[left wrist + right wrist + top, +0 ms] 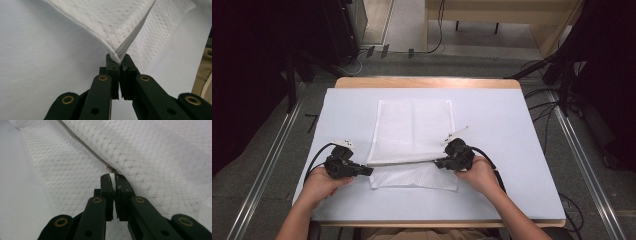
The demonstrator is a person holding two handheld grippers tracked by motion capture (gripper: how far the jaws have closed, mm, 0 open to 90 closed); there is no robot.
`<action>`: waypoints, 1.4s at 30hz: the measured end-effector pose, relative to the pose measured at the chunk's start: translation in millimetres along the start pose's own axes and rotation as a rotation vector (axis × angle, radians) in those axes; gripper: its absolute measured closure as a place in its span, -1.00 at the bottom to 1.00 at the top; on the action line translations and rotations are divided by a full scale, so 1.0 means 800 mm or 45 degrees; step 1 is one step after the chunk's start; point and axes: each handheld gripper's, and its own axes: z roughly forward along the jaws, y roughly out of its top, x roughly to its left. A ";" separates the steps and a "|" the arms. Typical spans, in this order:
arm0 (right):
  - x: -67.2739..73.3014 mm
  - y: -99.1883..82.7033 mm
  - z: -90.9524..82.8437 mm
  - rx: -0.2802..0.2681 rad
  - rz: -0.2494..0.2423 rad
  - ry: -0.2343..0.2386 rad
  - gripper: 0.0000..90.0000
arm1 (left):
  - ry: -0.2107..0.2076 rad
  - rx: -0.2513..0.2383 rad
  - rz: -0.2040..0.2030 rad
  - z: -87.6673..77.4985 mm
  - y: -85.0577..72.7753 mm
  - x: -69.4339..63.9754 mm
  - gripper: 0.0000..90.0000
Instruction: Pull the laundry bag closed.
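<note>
Nearest the camera, the person's forearms reach in, each hand holding a gripper. The white mesh bag [414, 142] lies mid-table on the white cover [512, 150], its zipper edge [404, 162] lifted and stretched crosswise. The left gripper [368, 171] pinches one end, the right gripper [439, 162] the other by the zipper pull [110, 168]. Nothing shows inside the bag.

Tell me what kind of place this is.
Probably a lab or recording workspace, not a home: a table under a plain white cover, cables trailing over grey carpet, and metal floor rails on both sides.
</note>
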 end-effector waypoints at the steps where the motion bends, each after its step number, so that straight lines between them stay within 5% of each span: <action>1: 0.000 0.000 -0.001 -0.001 0.001 -0.001 0.95 | 0.004 -0.003 -0.004 0.000 0.000 0.000 0.95; 27: -0.026 -0.029 -0.025 0.028 0.058 -0.048 0.96 | -0.010 -0.014 -0.016 -0.004 -0.003 0.004 0.95; 42: -0.019 -0.031 -0.030 0.026 0.052 -0.031 0.94 | -0.012 -0.018 -0.018 -0.004 -0.005 0.006 0.89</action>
